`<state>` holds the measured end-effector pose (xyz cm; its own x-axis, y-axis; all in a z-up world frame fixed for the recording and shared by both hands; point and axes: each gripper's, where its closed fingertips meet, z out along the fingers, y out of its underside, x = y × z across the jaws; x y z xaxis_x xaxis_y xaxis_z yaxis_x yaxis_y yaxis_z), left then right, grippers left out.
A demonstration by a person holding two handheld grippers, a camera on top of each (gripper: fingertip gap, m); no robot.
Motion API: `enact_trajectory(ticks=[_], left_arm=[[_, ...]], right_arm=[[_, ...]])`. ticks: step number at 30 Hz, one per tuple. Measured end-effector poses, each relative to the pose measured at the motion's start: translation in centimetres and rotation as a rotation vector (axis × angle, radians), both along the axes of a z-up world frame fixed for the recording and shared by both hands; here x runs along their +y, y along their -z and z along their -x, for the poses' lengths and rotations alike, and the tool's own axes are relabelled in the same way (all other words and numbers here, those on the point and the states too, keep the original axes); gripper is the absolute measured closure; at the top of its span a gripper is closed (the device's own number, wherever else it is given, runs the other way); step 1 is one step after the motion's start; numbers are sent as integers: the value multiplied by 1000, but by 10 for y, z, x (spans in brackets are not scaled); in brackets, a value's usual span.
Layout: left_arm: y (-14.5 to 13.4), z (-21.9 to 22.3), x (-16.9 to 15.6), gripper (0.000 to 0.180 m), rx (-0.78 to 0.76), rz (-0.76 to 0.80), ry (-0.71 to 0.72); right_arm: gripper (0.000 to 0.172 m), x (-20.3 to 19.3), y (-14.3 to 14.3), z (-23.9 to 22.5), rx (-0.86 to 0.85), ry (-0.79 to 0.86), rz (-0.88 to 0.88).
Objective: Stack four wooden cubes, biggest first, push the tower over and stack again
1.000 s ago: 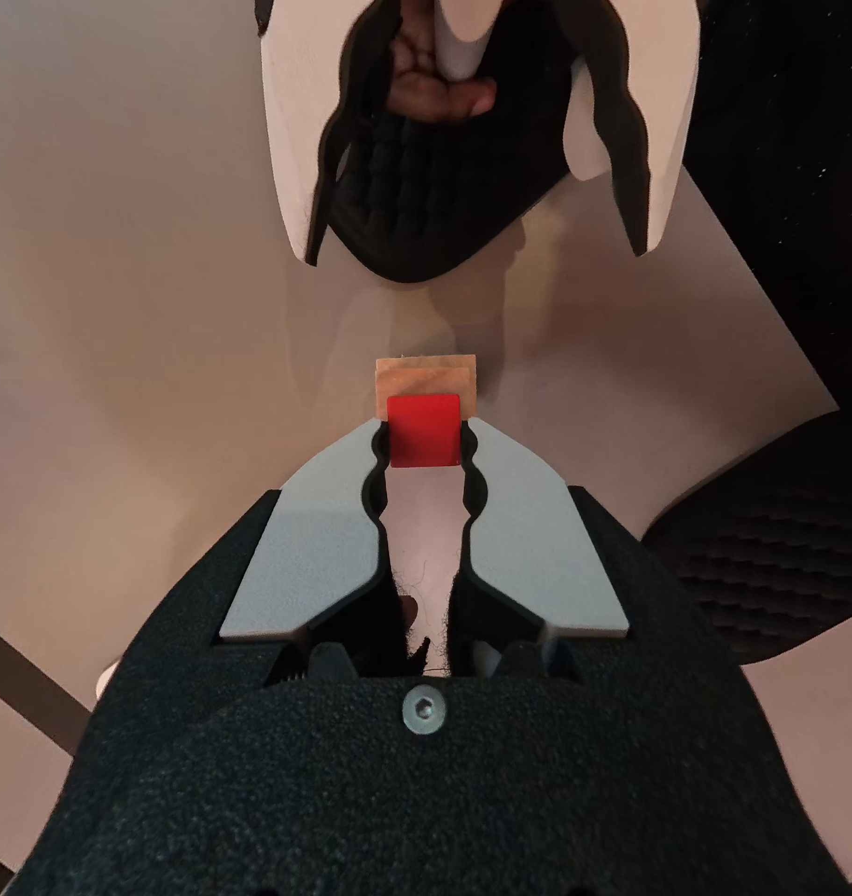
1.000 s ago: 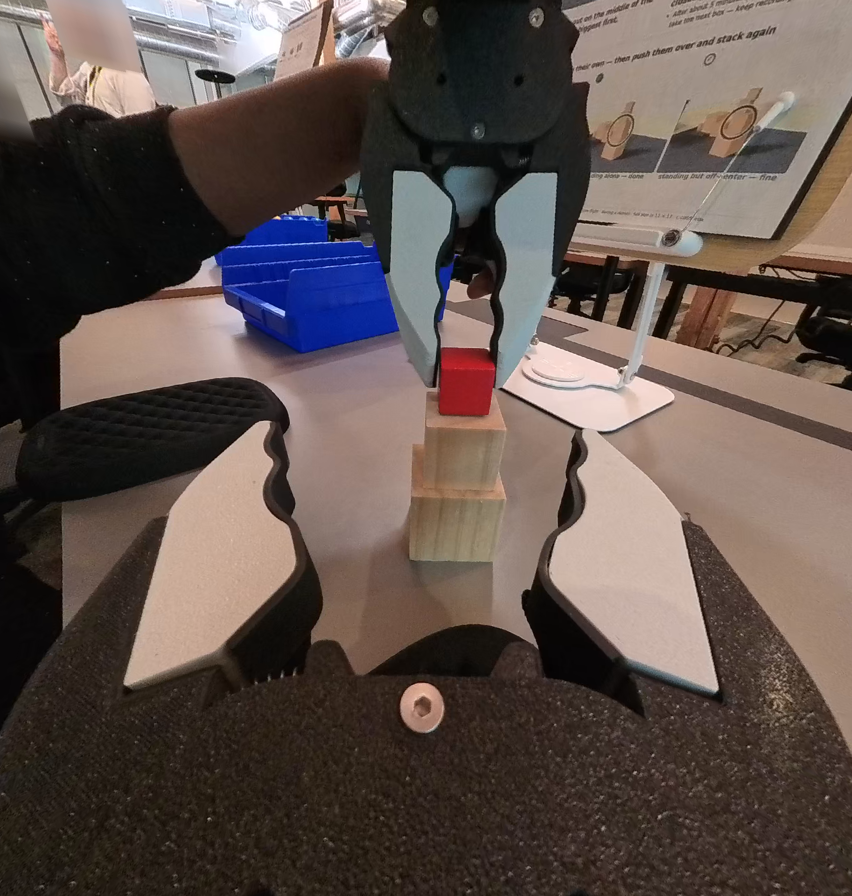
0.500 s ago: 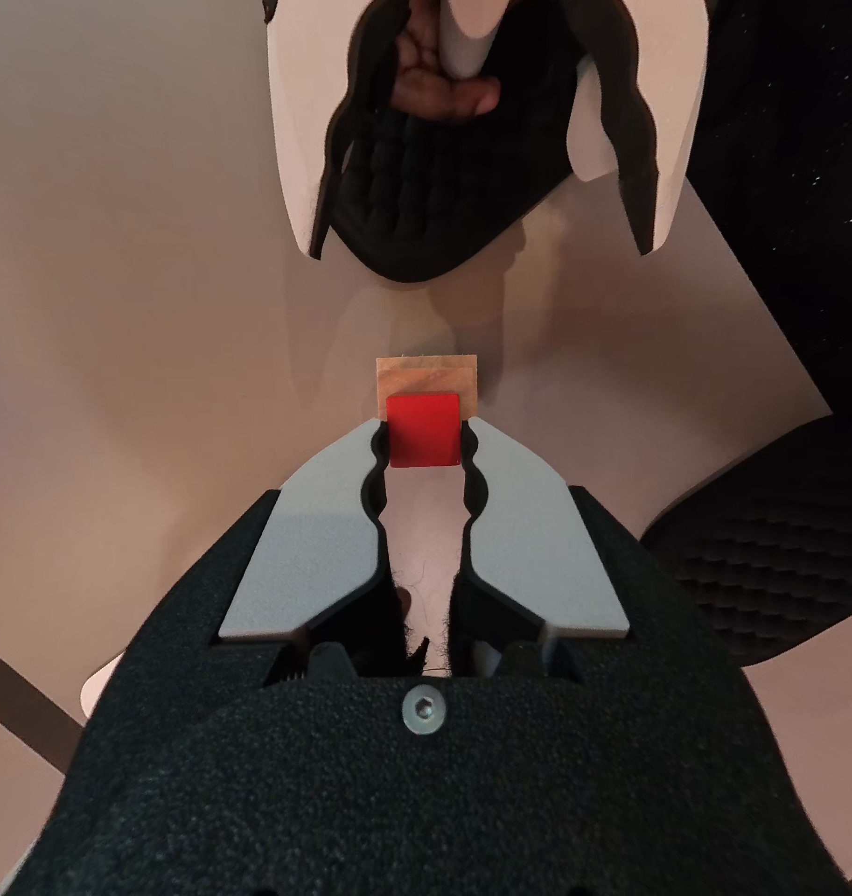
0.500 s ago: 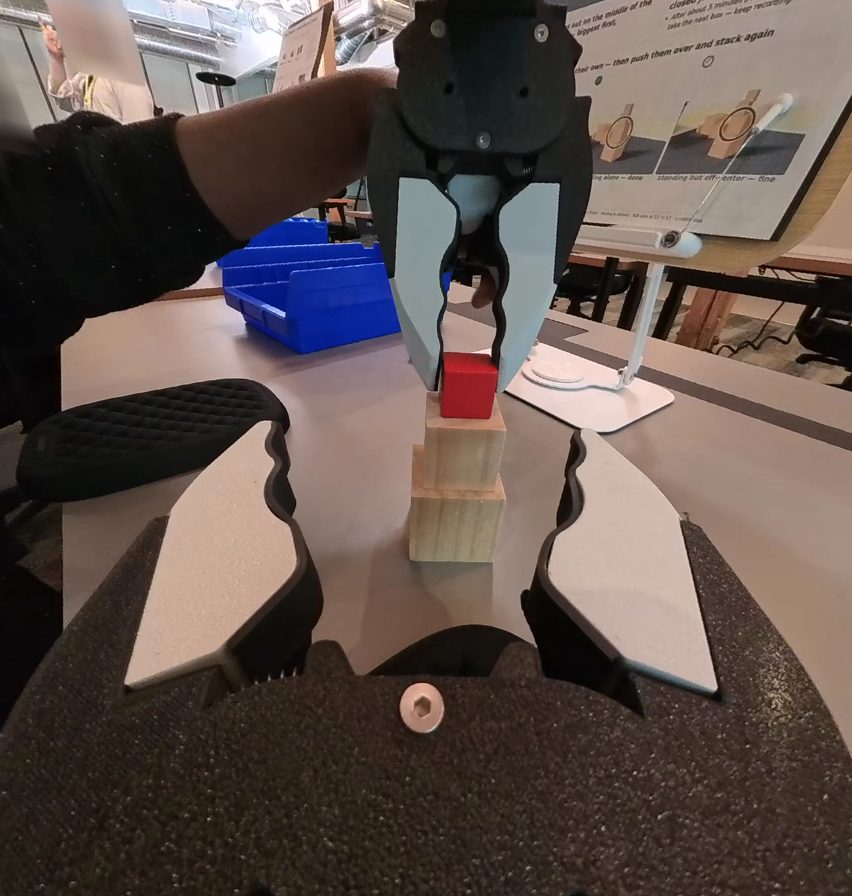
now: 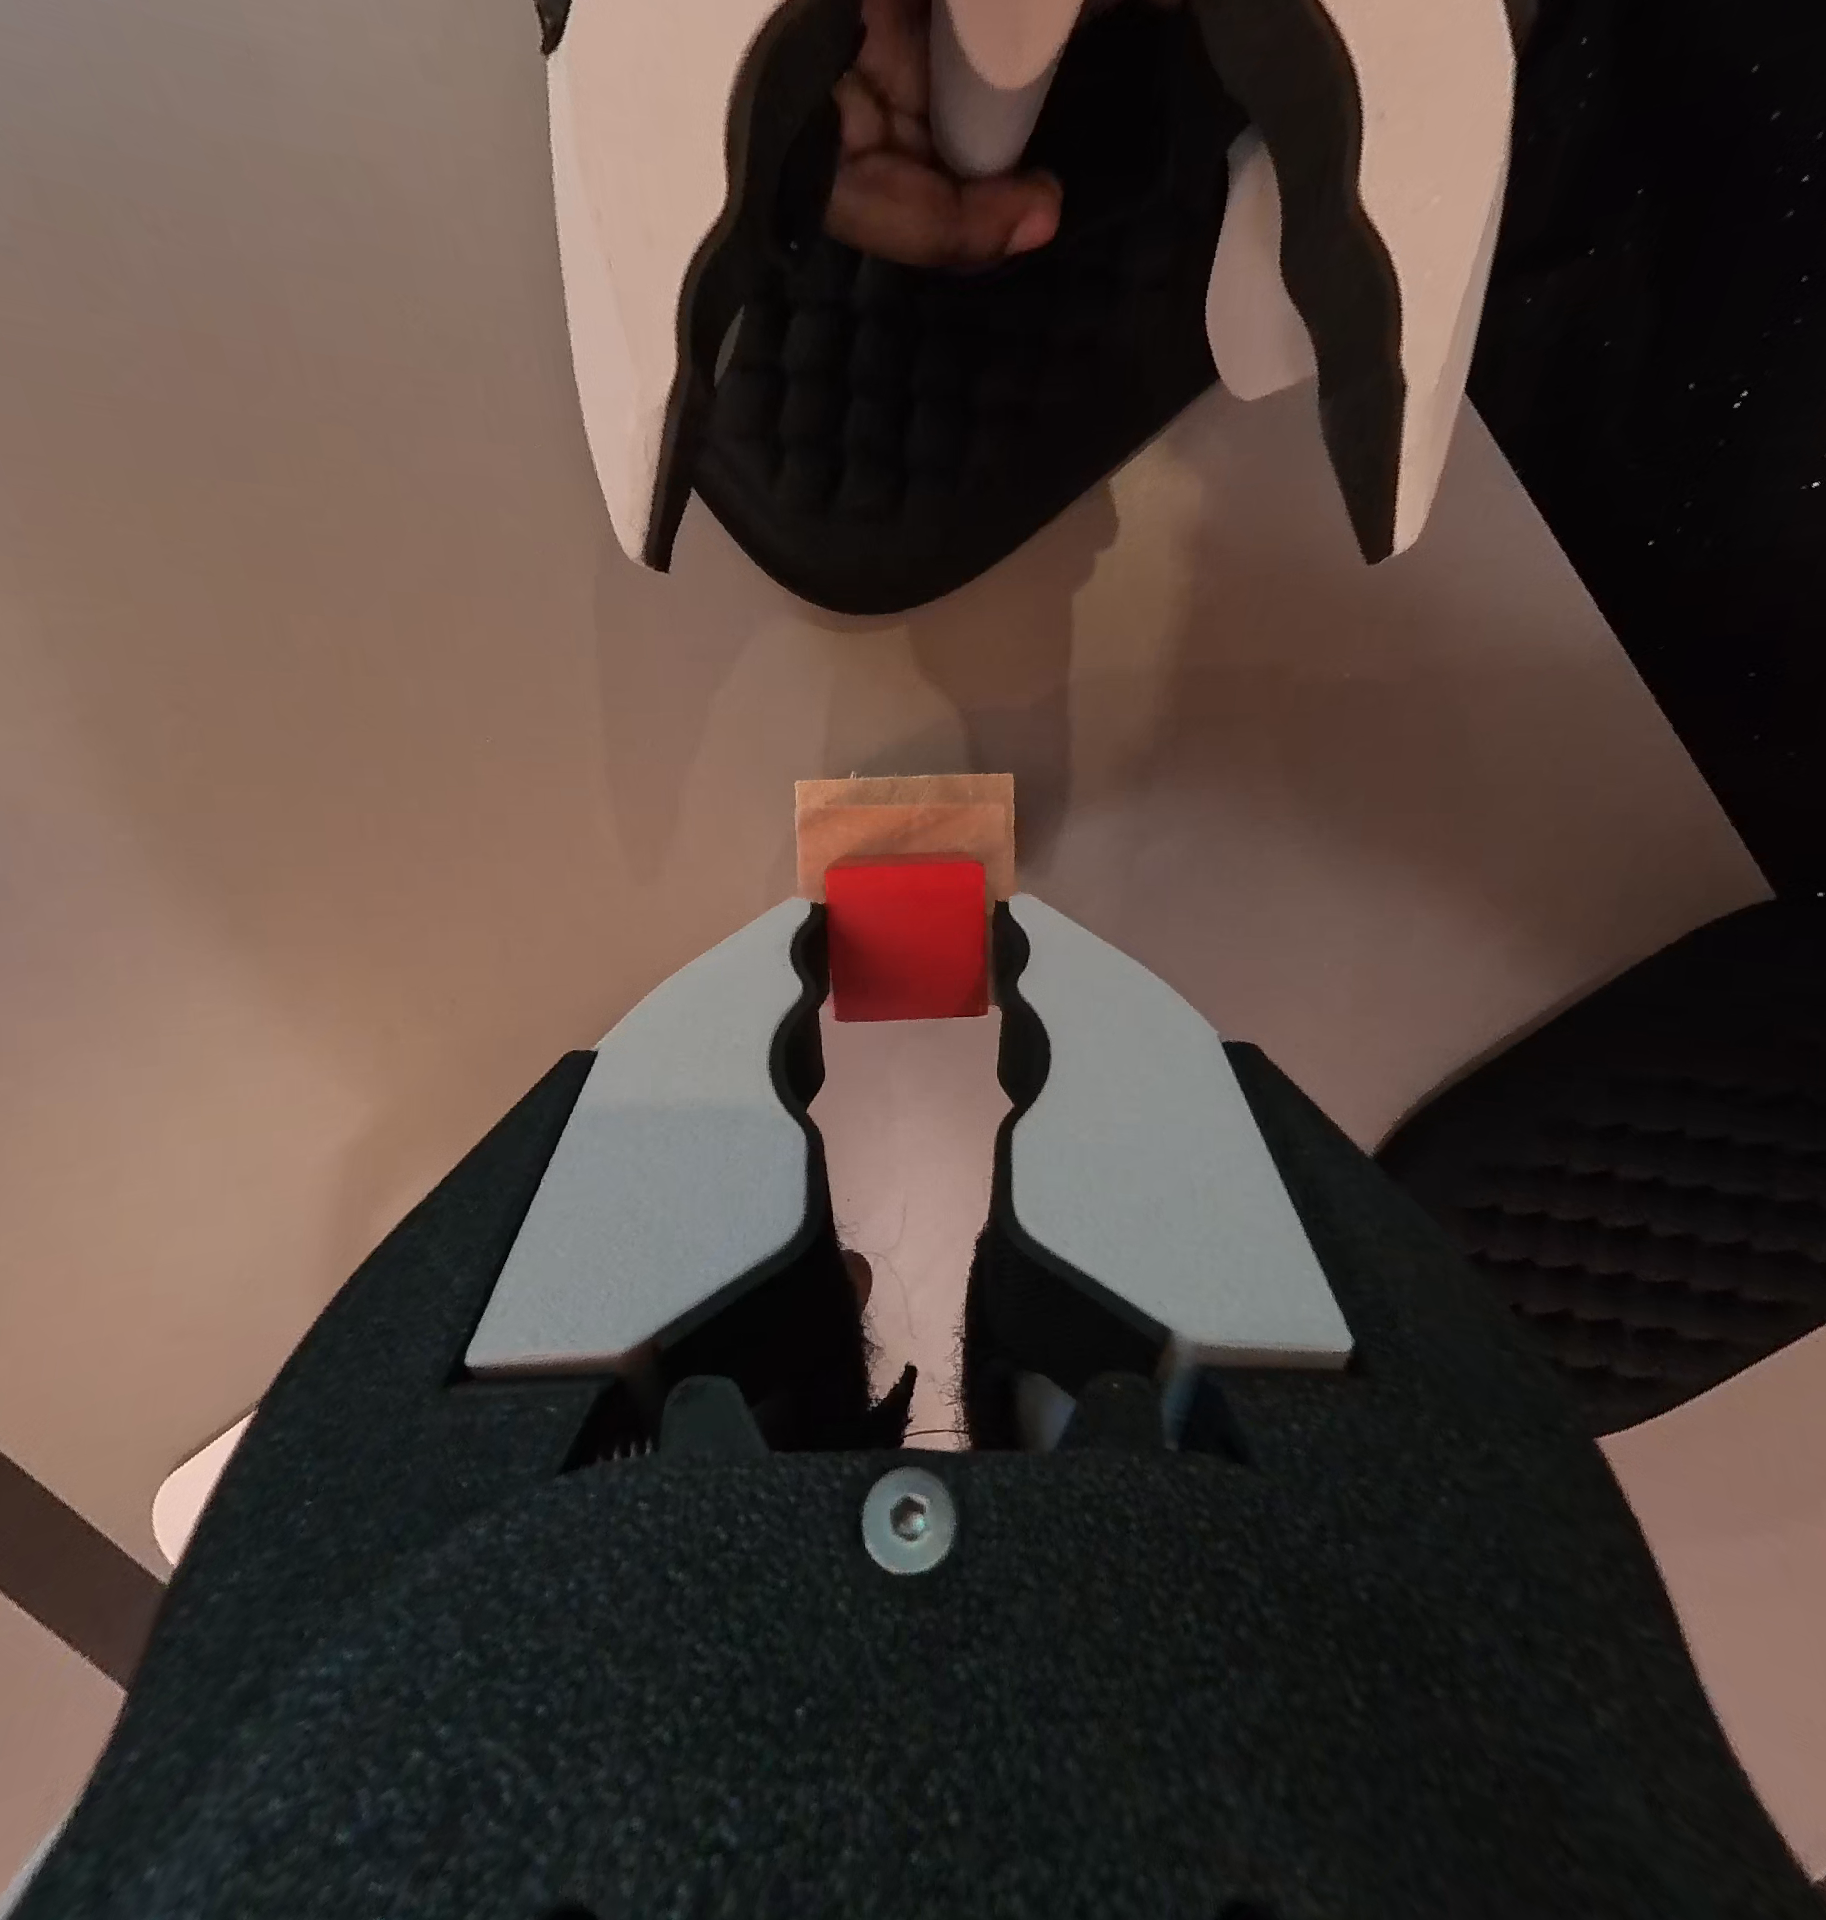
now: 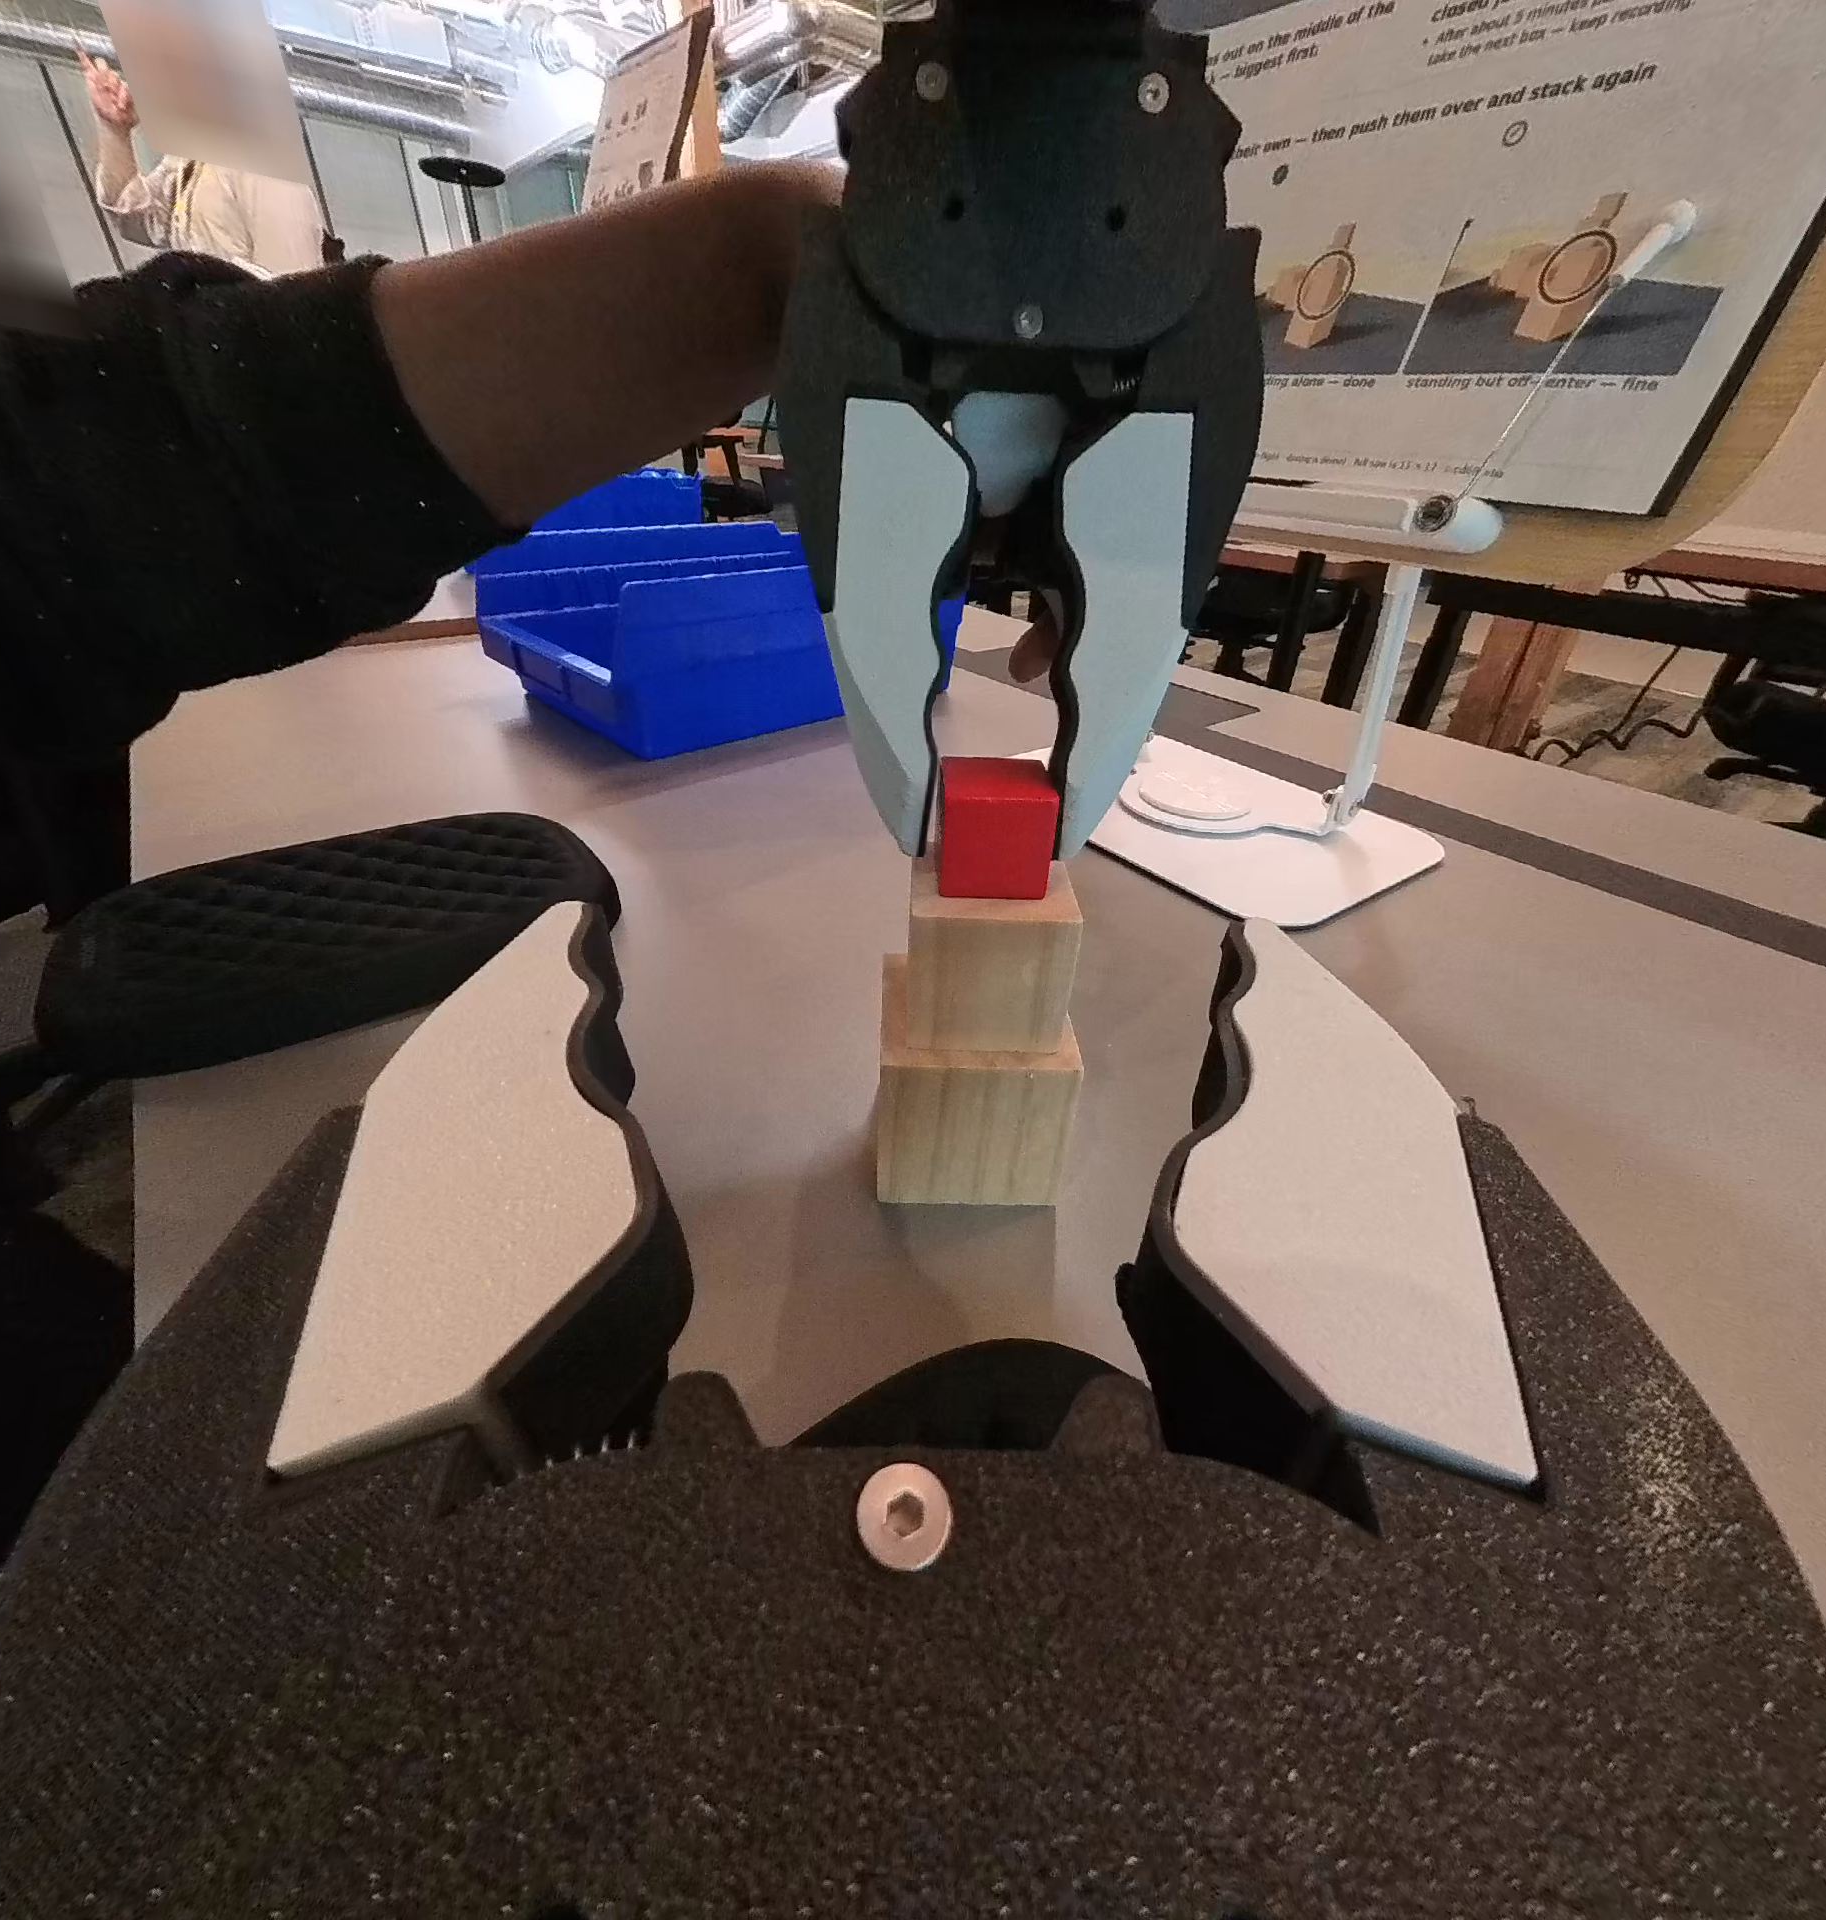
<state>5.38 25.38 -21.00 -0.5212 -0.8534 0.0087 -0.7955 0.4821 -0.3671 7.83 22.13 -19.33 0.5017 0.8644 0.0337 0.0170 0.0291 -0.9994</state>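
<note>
**Red cube on a two-block wooden stack, left gripper's fingertips at its sides**

In the right wrist view the left gripper (image 6: pixel 992 831) hangs straight down from 12 o'clock, fingertips flanking the red cube (image 6: pixel 995 844). The finger on the picture's right lies against the cube's side; at the other a thin sliver of gap shows, so the jaws stand about one cube-width apart and no firm clamp can be read.

The cube sits flat on the upper wooden block (image 6: pixel 995 975), which rests on the lower wooden block (image 6: pixel 980 1124), offset slightly toward 3 o'clock. The stack stands upright on the grey table (image 6: pixel 743 935), its long axis vertical. The cube has no long axis of its own; one face is turned toward the right wrist camera.

The right gripper (image 6: pixel 914 1039) lies low and level at 6 o'clock of the stack, jaws spread wide with nothing between them, the stack just beyond its fingertips.

Around them: a blue bin (image 6: pixel 670 634) at 10 o'clock, a white lamp base (image 6: pixel 1293 852) at 2 o'clock, a black chair back (image 6: pixel 296 935) at 9 o'clock.

In the left wrist view the cube (image 5: pixel 907 940) covers most of the wooden blocks beneath it.
</note>
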Motion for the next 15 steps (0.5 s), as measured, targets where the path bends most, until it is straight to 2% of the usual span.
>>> enact_trajectory(ticks=[15], left_arm=[[-1, -3, 0, 152, -6, -5, 6]], right_arm=[[64, 0, 0, 0, 0, 0, -1]])
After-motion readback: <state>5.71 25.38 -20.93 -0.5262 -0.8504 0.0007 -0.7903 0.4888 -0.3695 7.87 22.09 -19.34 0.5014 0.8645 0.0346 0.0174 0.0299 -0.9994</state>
